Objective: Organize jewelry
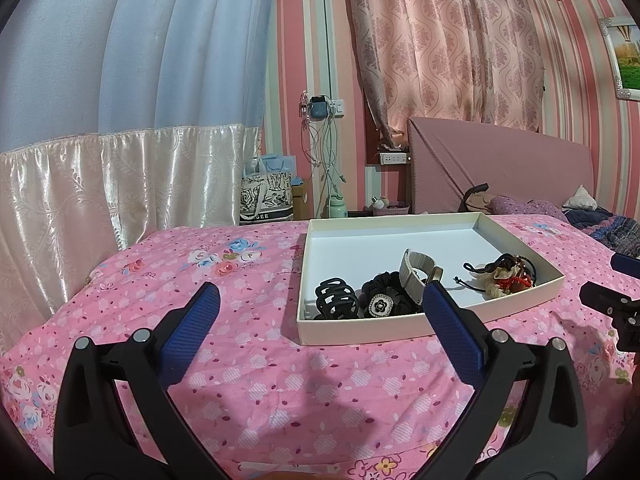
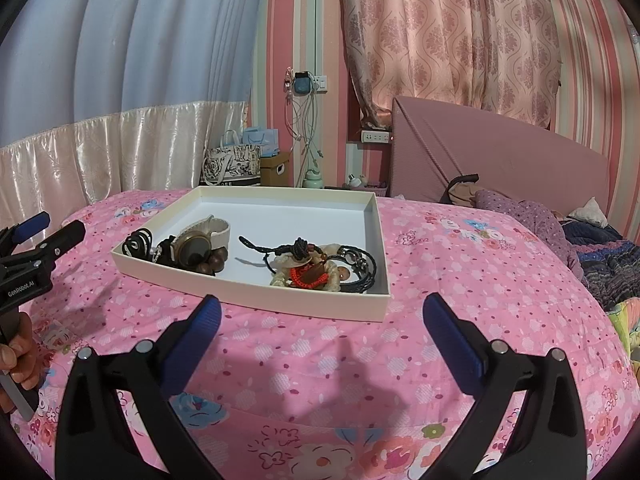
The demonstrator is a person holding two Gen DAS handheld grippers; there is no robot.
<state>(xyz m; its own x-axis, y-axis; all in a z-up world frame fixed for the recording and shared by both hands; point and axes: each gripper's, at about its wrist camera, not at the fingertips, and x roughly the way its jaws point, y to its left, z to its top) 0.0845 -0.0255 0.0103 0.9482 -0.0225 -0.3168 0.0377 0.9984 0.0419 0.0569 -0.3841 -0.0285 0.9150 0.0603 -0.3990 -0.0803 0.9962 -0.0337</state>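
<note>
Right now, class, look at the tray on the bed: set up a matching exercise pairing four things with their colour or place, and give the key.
Things:
1. hair claw
2. watch
3. tangle of bracelets
4. tray

Descriptions:
A. cream, shallow, resting on the pink bedspread
B. all black, in the tray's corner nearest the left gripper
C. dark dial, pale strap
D. heap with red beads, on the side nearest the right gripper

Pairs: 1-B, 2-C, 3-D, 4-A

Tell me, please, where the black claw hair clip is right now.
In the left wrist view, the black claw hair clip lies in the white tray's near-left corner, beside the black flower scrunchie.
</note>
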